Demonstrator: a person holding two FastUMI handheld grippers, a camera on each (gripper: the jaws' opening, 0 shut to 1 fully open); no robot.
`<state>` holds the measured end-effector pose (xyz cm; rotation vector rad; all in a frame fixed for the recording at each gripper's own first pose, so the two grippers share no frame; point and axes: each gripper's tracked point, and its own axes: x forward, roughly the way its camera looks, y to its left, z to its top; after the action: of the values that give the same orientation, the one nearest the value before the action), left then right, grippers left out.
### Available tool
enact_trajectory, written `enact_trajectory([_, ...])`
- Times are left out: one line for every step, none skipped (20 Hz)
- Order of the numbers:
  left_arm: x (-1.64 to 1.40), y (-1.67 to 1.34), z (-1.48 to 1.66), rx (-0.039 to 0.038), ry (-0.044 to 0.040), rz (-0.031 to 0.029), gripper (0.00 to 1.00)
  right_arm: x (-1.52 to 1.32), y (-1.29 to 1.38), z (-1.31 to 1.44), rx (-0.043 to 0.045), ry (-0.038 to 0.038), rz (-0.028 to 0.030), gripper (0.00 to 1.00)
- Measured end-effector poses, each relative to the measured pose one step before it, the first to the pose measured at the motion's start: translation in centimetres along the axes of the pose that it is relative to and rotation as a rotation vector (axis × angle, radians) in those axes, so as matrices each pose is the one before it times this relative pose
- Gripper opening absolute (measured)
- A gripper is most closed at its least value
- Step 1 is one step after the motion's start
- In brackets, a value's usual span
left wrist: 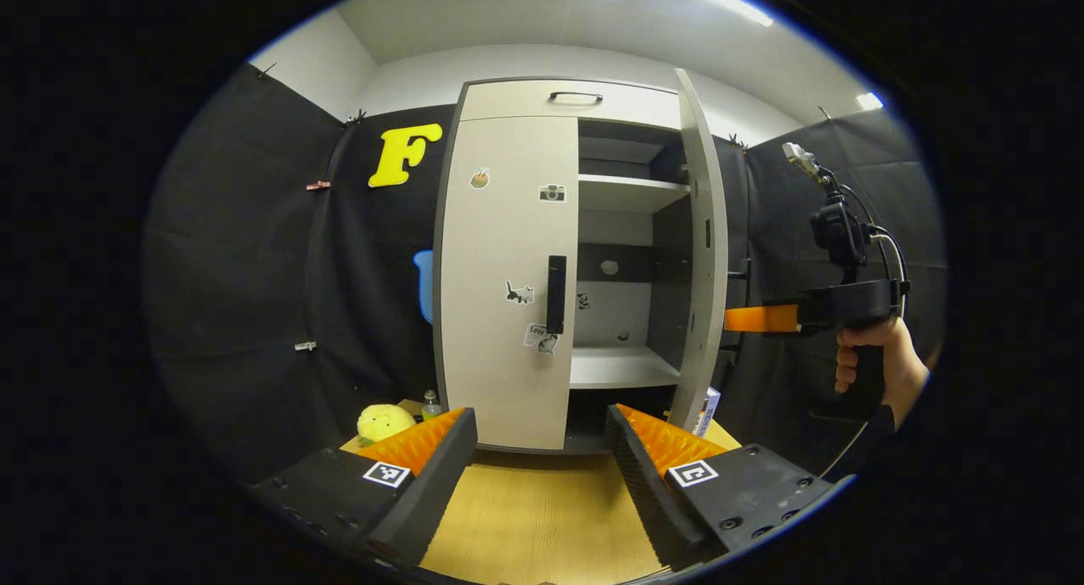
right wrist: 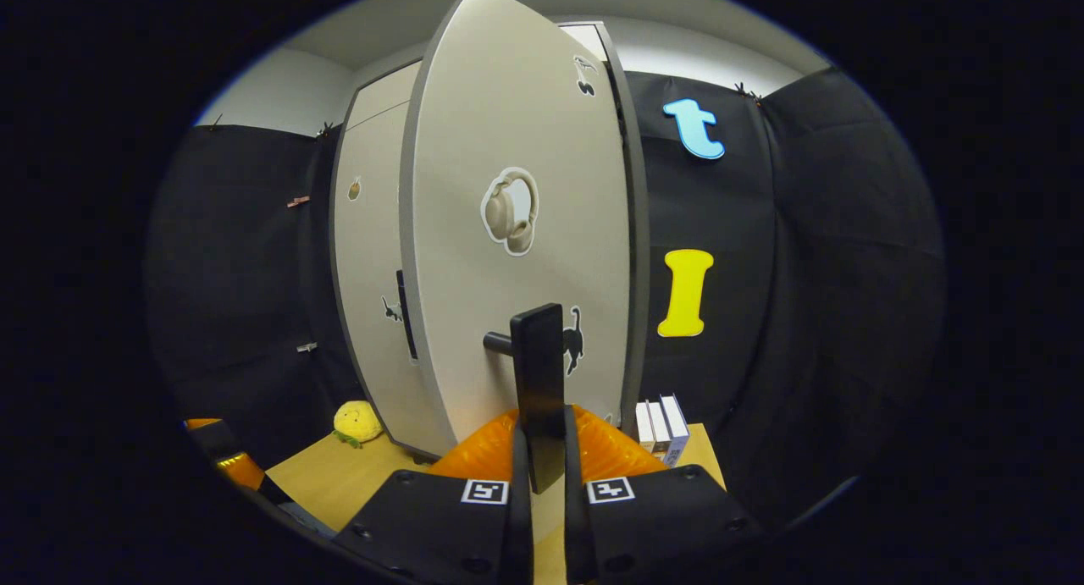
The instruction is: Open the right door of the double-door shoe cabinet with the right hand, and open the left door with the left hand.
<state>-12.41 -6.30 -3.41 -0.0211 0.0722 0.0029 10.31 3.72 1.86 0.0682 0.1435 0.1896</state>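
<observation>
The shoe cabinet's left door [left wrist: 504, 280] is closed, and its black vertical handle [left wrist: 555, 294] stands straight ahead of my left gripper [left wrist: 538, 428]. That gripper is open and well short of the handle, with nothing between its orange fingers. The right door [left wrist: 701, 255] is swung out and shows edge-on. In the right gripper view its front face [right wrist: 508, 229] looms close. My right gripper [right wrist: 539, 454] is shut on the right door's black handle [right wrist: 538, 373]. The left gripper view shows the right gripper [left wrist: 745, 318] at the door's outer side, held by a hand [left wrist: 872, 361].
Open shelves [left wrist: 622, 365] show inside the cabinet, with a drawer [left wrist: 576, 96] on top. On the wooden table [left wrist: 542, 509] lie a yellow plush toy [left wrist: 383, 422] and a small bottle [left wrist: 431, 405] left of the cabinet. Several boxes [right wrist: 662, 428] stand to its right.
</observation>
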Motion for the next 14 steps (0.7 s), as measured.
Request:
enact_trajectory([0.025,-0.161,0.248,0.0048,-0.00312,0.00255,0.95,-0.084,-0.54,0.039,-0.00563,-0.00284,-0.01012,0.19])
enact_trajectory([-0.092,-0.142,0.019,0.00091,-0.00212,0.00598,0.92,-0.033,-0.682,0.077,-0.00423,-0.00411,-0.01579,0.18])
enact_trajectory([-0.107,0.008,0.029,-0.00294,-0.00399,0.01068,0.92,0.043,-0.734,-0.048,-0.00402,-0.00476,-0.02402,0.18])
enact_trajectory([0.071,-0.159,-0.027,-0.00717,0.00157,0.0046,0.92,0.13,-1.0,-0.457,-0.00582,0.01259,-0.03092,0.18])
enact_trajectory([0.051,-0.298,-0.117,-0.00832,0.00605,-0.00174,0.95,-0.037,-1.198,-0.169,-0.00366,0.00719,-0.03596,0.18])
enact_trajectory([-0.092,-0.179,-0.168,-0.00501,0.00483,-0.00148,0.95,-0.171,-1.703,0.143,0.00253,-0.00076,-0.05335,0.12])
enact_trajectory([-0.088,-0.036,0.004,-0.00005,0.00187,0.00208,0.95,-0.122,-0.644,0.178,0.03326,-0.00527,-0.00171,0.13])
enact_trajectory([-0.017,-0.104,-0.041,0.00188,0.00006,0.0031,0.95,0.091,0.277,-0.446,0.06051,0.02791,0.03306,0.07])
enact_trajectory([-0.13,-0.146,-0.015,0.00164,0.00149,0.00177,0.95,-0.31,0.617,-0.071,0.03497,0.01136,0.01578,0.07])
enact_trajectory([0.062,-0.26,-0.141,0.00082,0.00308,-0.00127,0.95,0.121,0.781,-0.215,0.00732,0.00871,0.02375,0.14])
enact_trajectory([0.054,-0.25,-0.111,0.00193,0.00395,-0.00068,0.95,-0.328,0.284,-0.423,-0.01892,-0.00587,-0.00638,0.16])
enact_trajectory([-0.074,-0.166,-0.21,0.00388,0.00483,0.00063,0.95,-0.575,0.236,0.002,-0.02261,-0.01551,-0.00329,0.16])
enact_trajectory([0.001,-0.11,-0.039,0.00454,0.00396,0.0013,0.95,-0.359,-0.351,0.262,-0.01467,-0.01979,-0.01317,0.15])
enact_trajectory([-0.059,-0.128,-0.087,0.0032,0.0028,-0.00008,0.92,-0.358,0.019,0.269,-0.00312,-0.01396,0.0019,0.1])
